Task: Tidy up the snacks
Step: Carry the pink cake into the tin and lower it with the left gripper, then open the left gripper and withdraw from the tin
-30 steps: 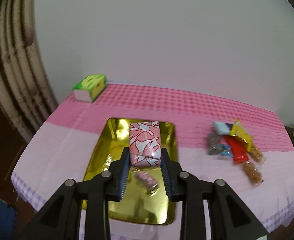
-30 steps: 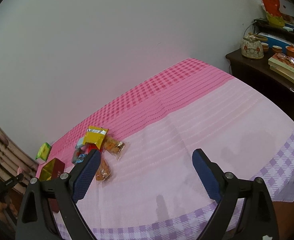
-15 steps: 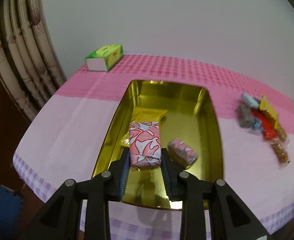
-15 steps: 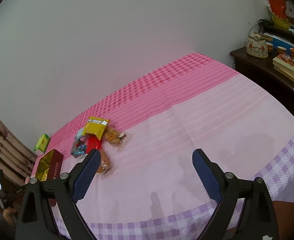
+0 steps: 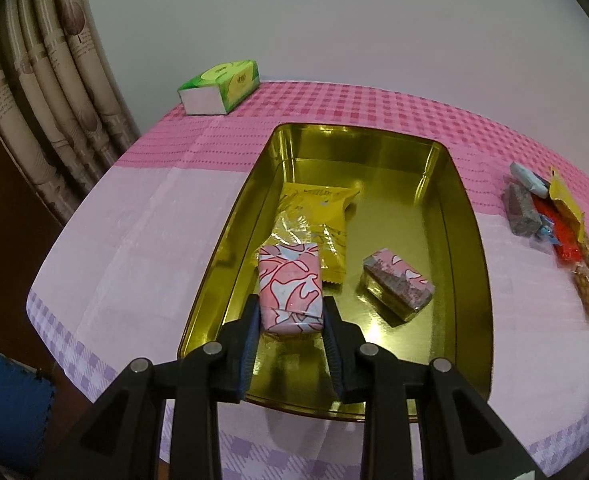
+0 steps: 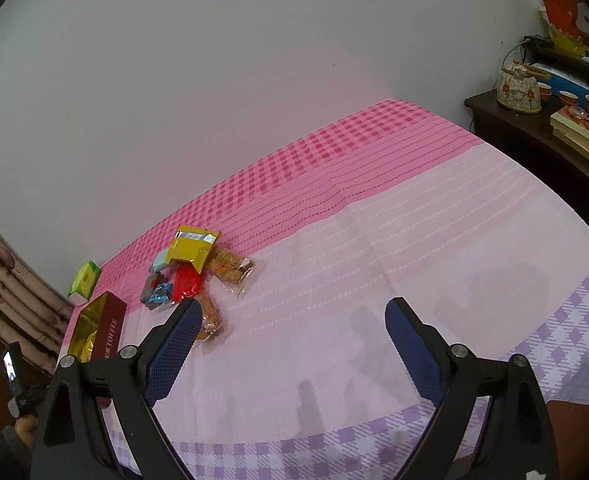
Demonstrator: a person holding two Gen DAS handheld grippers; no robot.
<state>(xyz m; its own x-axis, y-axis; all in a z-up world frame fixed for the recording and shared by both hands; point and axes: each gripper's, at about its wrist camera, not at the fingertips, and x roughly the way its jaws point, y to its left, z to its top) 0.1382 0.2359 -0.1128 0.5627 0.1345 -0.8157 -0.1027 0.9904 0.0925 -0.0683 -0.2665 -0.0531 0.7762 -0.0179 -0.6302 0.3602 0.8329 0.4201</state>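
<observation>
My left gripper is shut on a pink patterned snack pack, held low inside the gold tin near its front left. In the tin lie a yellow packet and a second pink pack. A pile of loose snacks sits on the pink cloth to the tin's right; in the right wrist view the same pile lies left of centre. My right gripper hangs open over bare cloth, nothing between its fingers.
A green tissue box stands at the table's far left corner by a curtain. In the right wrist view the tin shows its red side at the left. A dark side cabinet with a teapot stands far right.
My left gripper has come down and forward into the tin with the pink pack still in it; the tin now fills the view. The right gripper has hardly moved.
</observation>
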